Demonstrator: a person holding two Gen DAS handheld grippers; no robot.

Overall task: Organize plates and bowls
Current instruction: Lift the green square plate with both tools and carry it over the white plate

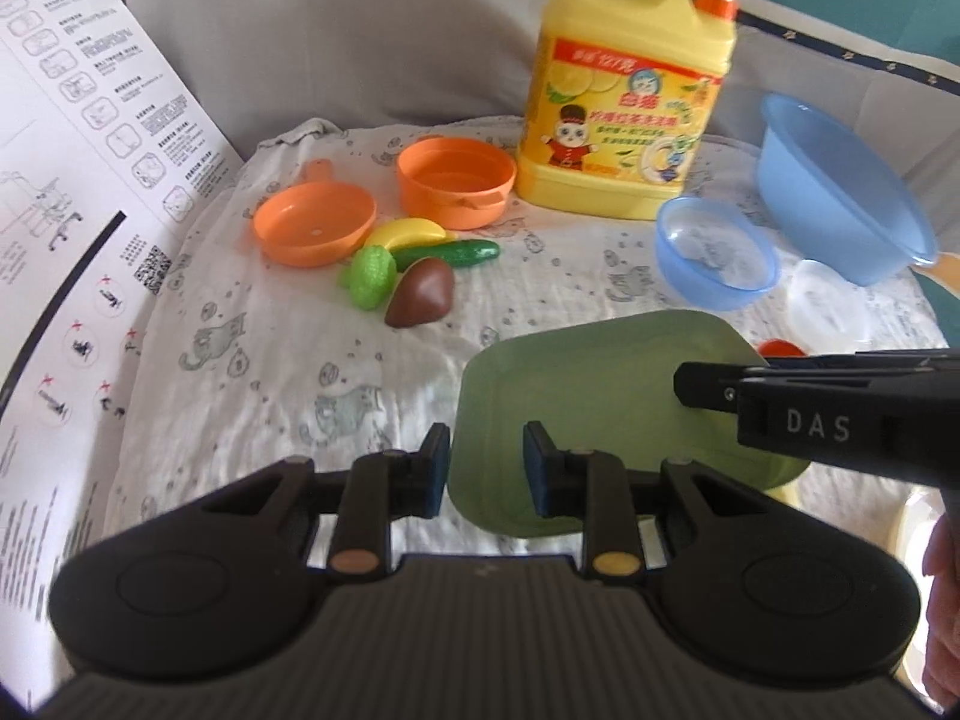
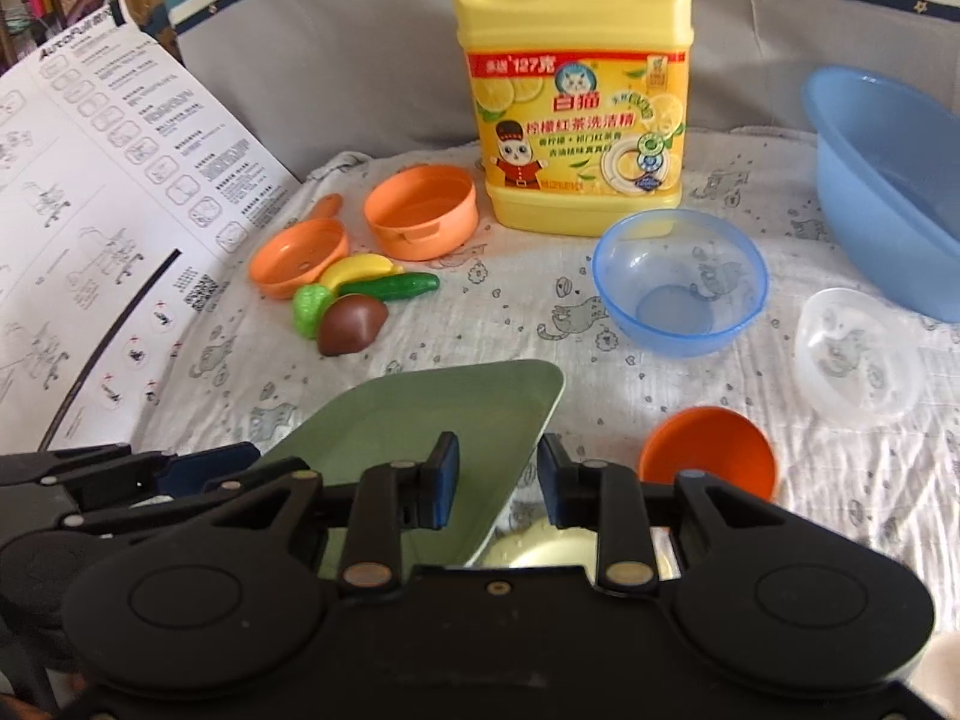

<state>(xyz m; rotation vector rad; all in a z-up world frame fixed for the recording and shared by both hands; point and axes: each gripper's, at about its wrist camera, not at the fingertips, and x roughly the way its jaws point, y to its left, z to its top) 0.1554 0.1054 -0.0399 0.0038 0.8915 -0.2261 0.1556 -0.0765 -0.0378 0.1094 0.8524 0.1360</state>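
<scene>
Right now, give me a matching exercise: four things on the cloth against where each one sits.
Things:
1. green plate
2. detergent jug
3. toy cucumber
4. small blue bowl

Places:
A. beside the toy banana
B. in front of the jug, to its right
C. tilted between both grippers
D. upright at the back, next to the orange pot

Pairs: 1-C, 2-D, 3-A, 4-B

Bare cloth lies open between the toy food and small blue bowl.
</scene>
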